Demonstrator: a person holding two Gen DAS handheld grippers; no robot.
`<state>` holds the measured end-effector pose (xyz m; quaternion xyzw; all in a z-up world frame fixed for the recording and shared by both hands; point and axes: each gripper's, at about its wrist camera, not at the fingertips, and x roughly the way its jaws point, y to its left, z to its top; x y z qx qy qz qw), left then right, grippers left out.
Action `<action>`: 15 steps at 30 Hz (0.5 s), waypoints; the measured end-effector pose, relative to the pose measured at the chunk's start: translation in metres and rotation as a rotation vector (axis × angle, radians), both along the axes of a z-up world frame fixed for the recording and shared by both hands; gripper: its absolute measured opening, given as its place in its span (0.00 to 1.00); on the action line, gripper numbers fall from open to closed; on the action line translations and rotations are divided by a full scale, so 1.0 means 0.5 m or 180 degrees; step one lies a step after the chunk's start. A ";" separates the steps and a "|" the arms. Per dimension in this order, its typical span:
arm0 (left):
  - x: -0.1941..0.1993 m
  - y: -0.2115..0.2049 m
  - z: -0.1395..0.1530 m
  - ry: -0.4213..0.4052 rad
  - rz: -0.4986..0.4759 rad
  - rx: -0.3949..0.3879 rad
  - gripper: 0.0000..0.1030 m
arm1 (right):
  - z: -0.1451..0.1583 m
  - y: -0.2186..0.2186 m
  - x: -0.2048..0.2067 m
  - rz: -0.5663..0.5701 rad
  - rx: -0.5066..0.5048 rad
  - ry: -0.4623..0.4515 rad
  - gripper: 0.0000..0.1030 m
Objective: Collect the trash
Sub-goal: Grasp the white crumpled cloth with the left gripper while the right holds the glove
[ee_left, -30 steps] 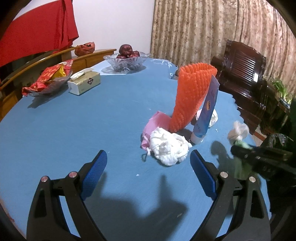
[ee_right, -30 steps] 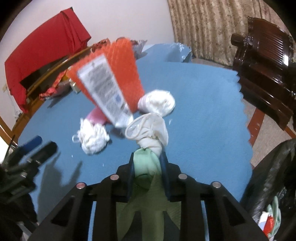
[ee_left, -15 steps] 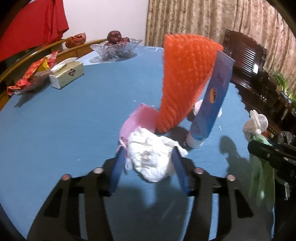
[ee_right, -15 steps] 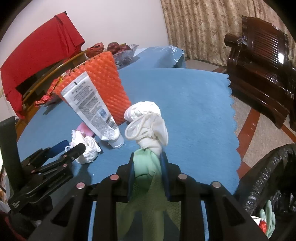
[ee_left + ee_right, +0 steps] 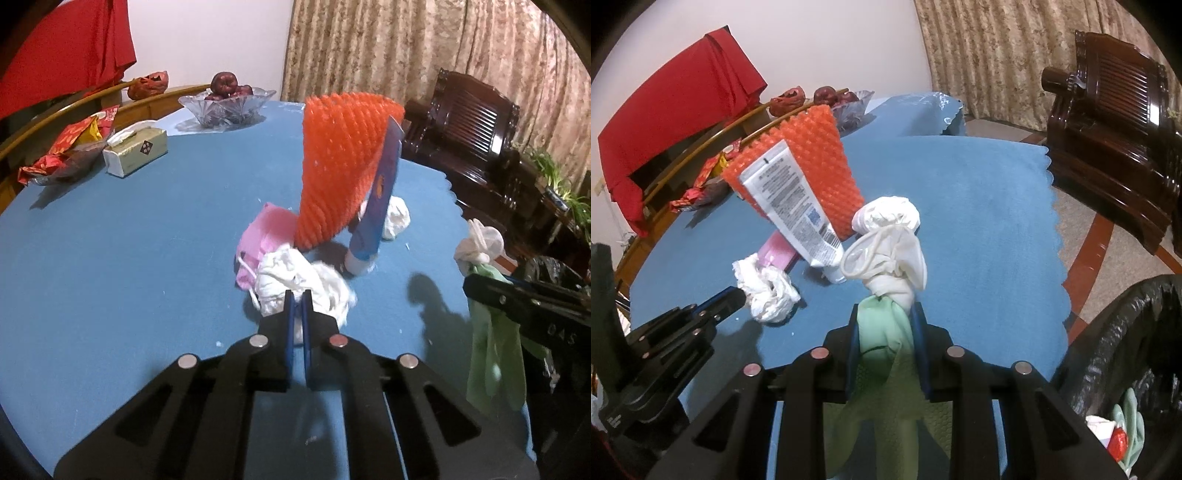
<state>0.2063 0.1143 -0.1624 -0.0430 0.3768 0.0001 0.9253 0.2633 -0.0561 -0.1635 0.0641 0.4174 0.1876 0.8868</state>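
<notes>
Tissue wad (image 5: pixel 303 284), crumpled and white, lies on the blue tablecloth (image 5: pixel 129 240); my left gripper (image 5: pixel 298 295) has just closed its jaws tight on its near edge. Touching behind it sits a pink mask (image 5: pixel 264 236), then an upright orange foam net (image 5: pixel 340 166) and a leaning tube (image 5: pixel 376 206). My right gripper (image 5: pixel 886 314) clamps a green-and-white glove (image 5: pixel 886 280) above the table, beside the black trash bag (image 5: pixel 1126 350).

An orange foam net (image 5: pixel 340 166) with a diamond mesh stands on the plain blue tablecloth (image 5: pixel 129 240); beside it lie a pink mask (image 5: pixel 264 236) and white crumpled tissue (image 5: pixel 299 280).
</notes>
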 end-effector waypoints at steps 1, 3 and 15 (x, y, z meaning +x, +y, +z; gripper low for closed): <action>0.000 0.000 -0.003 0.0010 -0.0012 -0.0002 0.04 | -0.002 0.001 -0.002 -0.0001 -0.0005 0.0006 0.25; 0.007 -0.002 -0.009 0.0049 -0.0027 -0.0007 0.13 | -0.008 0.002 -0.004 -0.0010 -0.0003 0.0031 0.25; 0.062 -0.011 -0.045 0.0255 0.0090 0.0050 0.37 | -0.010 -0.003 0.000 -0.0047 -0.0022 0.0043 0.25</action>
